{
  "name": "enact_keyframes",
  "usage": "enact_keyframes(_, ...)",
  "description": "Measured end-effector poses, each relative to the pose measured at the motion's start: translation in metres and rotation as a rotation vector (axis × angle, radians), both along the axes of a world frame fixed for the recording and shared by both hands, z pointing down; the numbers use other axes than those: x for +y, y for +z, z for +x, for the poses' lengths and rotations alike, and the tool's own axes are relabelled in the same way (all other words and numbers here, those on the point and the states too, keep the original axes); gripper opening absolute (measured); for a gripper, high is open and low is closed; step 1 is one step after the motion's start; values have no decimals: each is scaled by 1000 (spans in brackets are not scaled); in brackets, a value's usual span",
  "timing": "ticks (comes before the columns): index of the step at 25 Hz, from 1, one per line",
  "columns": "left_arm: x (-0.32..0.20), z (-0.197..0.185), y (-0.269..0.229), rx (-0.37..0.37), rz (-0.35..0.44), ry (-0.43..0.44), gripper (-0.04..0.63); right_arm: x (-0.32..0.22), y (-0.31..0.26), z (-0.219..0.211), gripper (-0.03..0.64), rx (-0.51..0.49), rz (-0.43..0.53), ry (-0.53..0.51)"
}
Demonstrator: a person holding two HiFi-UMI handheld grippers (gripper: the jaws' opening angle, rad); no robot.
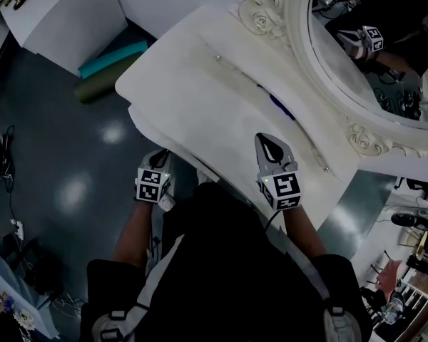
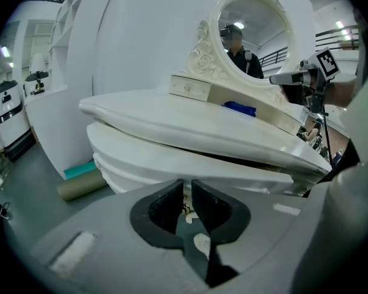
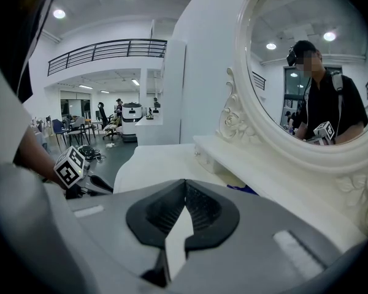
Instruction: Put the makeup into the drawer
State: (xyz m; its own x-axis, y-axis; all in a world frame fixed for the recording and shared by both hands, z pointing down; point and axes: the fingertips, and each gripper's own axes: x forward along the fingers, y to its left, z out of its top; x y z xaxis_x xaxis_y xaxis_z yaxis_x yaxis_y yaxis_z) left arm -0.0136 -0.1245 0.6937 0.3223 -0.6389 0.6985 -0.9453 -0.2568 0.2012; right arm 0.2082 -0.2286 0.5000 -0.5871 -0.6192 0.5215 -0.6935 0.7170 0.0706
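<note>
White dressing table (image 1: 192, 84), blue makeup (image 1: 282, 107) laid at the far side of its top, below the oval mirror (image 1: 371, 48), left gripper (image 2: 187, 192) clenched on a small knob (image 2: 184, 209) at the near drawer front (image 2: 172, 158), right gripper (image 3: 184, 192) pressed closed and empty above the top, square black-and-white markers carried on both.

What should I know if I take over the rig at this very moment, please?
Left gripper: shut on what looks like the drawer knob, under the table's front edge.
Right gripper: shut, empty, over the table.
Makeup: blue, lying on the table near the mirror base.
Done: knob gripped; drawer barely open, if at all.
Left: pull the drawer out, pick up the makeup, put it inside.
</note>
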Motion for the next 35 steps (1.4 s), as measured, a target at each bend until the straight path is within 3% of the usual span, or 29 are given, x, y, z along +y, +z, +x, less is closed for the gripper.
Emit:
enact_keyframes(7, -8, 3, 0, 21, 56, -44, 46, 3, 3, 18, -1, 22, -7, 14)
enact_keyframes(35, -41, 22, -1, 91, 91, -152, 37, -2, 16, 63, -1, 30, -33, 27)
